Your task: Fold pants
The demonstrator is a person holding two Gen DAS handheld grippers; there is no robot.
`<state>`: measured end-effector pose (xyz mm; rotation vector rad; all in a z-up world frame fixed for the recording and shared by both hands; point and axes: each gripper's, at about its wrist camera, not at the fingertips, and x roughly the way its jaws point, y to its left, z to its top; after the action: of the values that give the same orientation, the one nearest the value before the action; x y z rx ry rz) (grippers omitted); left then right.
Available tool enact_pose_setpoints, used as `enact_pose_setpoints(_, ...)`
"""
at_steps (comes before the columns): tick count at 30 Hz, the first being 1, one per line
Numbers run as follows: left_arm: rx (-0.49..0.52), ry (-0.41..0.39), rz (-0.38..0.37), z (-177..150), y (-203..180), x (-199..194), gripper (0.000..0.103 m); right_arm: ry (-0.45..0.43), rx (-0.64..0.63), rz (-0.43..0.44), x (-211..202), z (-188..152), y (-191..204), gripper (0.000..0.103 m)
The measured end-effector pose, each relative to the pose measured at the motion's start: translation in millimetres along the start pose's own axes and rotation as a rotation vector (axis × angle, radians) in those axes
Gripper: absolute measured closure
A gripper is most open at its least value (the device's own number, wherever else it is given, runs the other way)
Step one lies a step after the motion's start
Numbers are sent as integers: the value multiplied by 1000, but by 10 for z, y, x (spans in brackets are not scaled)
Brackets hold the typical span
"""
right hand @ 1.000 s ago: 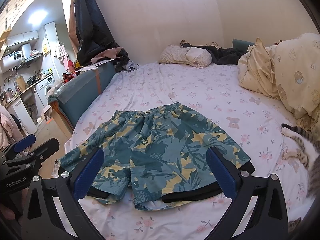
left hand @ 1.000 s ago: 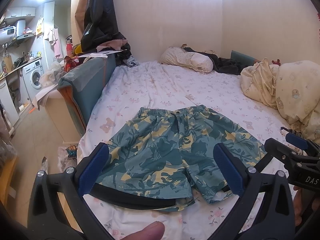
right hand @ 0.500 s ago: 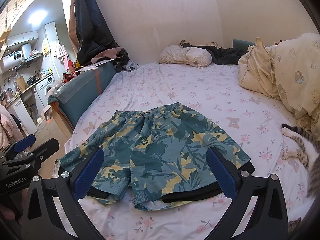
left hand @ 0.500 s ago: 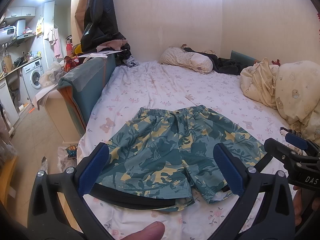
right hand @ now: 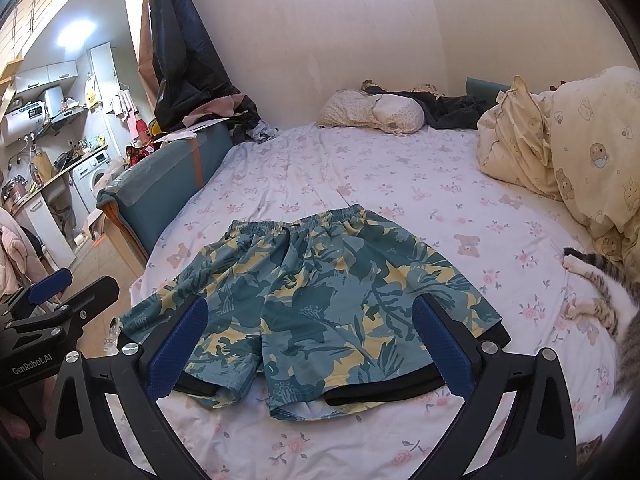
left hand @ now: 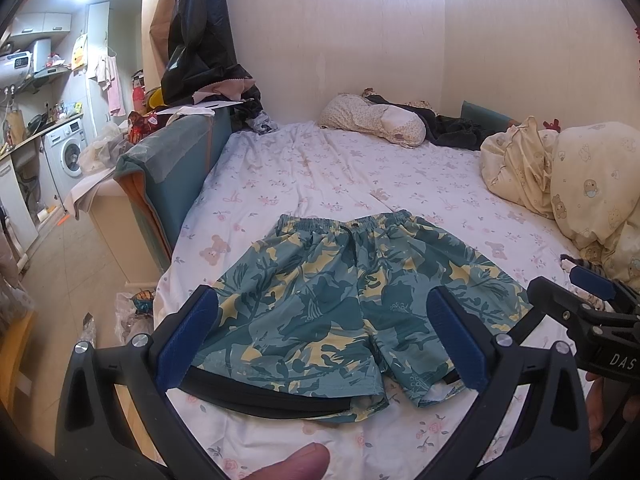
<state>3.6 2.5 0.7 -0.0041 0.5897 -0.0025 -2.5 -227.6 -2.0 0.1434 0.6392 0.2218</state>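
Because the teal and yellow leaf-print fabric shorts [left hand: 352, 304] lie flat and spread on the white floral-print bedsheet [left hand: 360, 172], with the gathered elastic waistband [left hand: 340, 226] pointing away towards the wall and the two leg hems [right hand: 304, 396] nearest the tools, nothing of the fold looks done yet. The garment sits straight ahead of both tools, near the close edge of the bed; its waist-to-hem axis runs away from them and its width runs side to side across them. The black left gripper with blue pads [left hand: 324, 344] is held with its jaws spread wide and empty, and through that gap shows the left leg of the shorts with its black lining band, so this hand is the nearer one to the left hem corner. The matching black right gripper with blue pads [right hand: 308, 348] is likewise spread wide and holds nothing, framing the crotch and the right leg; it is the nearer to the right hem corner by the grey tabby cat [right hand: 600, 300] stretched on the sheet to the right. Both tools hover level above the near hem, side by side, pointing along the bed, not touching the cloth as far as the views show. My judgement is that the next move calls for each tool to drop onto its own side of the shorts, and that the cat's paws near the right side could get in the way.
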Motion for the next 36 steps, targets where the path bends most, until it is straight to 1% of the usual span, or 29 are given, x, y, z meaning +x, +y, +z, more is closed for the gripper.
enact_pose_setpoints(24, -2, -1, 0, -7, -2, 2, 0, 0, 1, 0, -2, 2, 4, 0)
enact_pose_setpoints(26, 2, 4, 2, -8, -2, 5, 0, 8, 15, 10, 5, 2, -19, 0)
enact_pose_setpoints(28, 6, 49, 3, 13, 13, 87, 0, 19, 65, 1, 38, 4, -141, 0)
enact_pose_setpoints(30, 5, 127, 24, 78, 60, 245, 0, 68, 156, -31, 156, 40, -423, 0)
enact_pose_setpoints(33, -35, 210, 37, 168, 182, 463, 0, 189, 343, -63, 449, 77, -1070, 0)
enact_pose_setpoints(35, -58, 235, 56, 197, 242, 580, 0, 260, 466, -119, 668, 9, -1561, 0)
enact_pose_setpoints(36, -65, 249, 67, 212, 260, 658, 0, 277, 509, -151, 734, -43, -1730, 0)
